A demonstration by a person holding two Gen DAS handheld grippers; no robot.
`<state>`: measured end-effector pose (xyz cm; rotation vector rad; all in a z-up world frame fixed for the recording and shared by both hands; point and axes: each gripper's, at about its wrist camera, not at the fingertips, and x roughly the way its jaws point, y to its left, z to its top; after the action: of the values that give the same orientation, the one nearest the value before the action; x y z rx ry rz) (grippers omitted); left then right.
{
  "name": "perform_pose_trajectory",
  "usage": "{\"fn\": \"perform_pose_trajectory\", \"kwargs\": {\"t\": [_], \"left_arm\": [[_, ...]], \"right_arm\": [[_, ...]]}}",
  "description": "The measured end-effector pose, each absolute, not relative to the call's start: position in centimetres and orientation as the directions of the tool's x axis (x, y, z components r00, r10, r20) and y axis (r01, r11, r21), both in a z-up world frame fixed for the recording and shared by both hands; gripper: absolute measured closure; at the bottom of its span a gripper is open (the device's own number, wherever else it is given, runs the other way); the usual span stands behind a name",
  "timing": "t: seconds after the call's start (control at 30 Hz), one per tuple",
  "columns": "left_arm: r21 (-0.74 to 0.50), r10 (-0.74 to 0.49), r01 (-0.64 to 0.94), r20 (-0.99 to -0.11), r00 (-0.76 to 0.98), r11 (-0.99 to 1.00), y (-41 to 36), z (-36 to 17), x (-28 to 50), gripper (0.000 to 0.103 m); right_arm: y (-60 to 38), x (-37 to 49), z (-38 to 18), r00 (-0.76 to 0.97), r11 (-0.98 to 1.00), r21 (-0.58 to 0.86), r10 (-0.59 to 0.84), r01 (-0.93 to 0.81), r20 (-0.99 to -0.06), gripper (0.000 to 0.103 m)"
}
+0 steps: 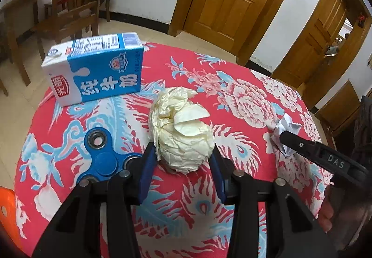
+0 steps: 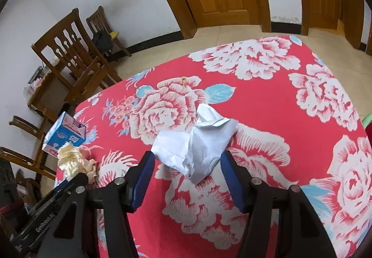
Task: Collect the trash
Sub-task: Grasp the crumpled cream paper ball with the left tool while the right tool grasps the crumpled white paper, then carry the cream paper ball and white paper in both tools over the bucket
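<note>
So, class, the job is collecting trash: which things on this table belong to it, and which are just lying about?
Part of the job:
- yellowish paper ball, between the left gripper fingers
- white crumpled paper, between the right gripper fingers
- milk carton, lying on its side, probably trash

Just lying about:
- blue fidget spinner
- flowered tablecloth
- wooden chairs

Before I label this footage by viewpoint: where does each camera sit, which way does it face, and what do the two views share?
Left wrist: on the left gripper, angled down at the cream paper ball; own jaws straddle it; milk carton and fidget spinner beside.
Right wrist: on the right gripper, angled down at the white paper wad; own jaws flank it.
Shared: floral tablecloth, both paper pieces, carton, each other's gripper.
</note>
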<state>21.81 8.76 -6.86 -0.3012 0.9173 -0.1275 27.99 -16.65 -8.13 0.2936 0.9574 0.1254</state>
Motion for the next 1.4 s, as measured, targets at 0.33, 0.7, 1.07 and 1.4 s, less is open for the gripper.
{"fn": "perform_pose_trajectory", "kwargs": {"t": [0.33, 0.7, 1.07, 1.4], "left_arm": [[-0.345, -0.252, -0.034, -0.749, 0.613, 0.938, 9.4, -6.8, 21.5, 0.063], [-0.347, -0.262, -0.003, -0.715, 0.648, 0.938, 9.3, -4.4, 20.2, 0.064], [-0.349, -0.309, 0.065, -0.71, 0.633, 0.935, 6.0, -1.8, 17.7, 0.064], [-0.351, -0.385, 0.183, -0.689, 0.614, 0.918, 0.6, 0.1, 15.1, 0.064]], "right_arm": [[-17.9, 27.2, -7.7, 0.595, 0.95, 0.309, 0.226, 0.041, -0.771, 0.095], [-19.6, 23.0, -4.8, 0.622, 0.931, 0.365, 0.275, 0.019, -0.733, 0.095], [-23.4, 17.7, -2.2, 0.674, 0.911, 0.412, 0.285, 0.031, -0.681, 0.095], [-28.7, 12.6, -1.2, 0.722, 0.892, 0.438, 0.229, 0.112, -0.652, 0.095]]}}
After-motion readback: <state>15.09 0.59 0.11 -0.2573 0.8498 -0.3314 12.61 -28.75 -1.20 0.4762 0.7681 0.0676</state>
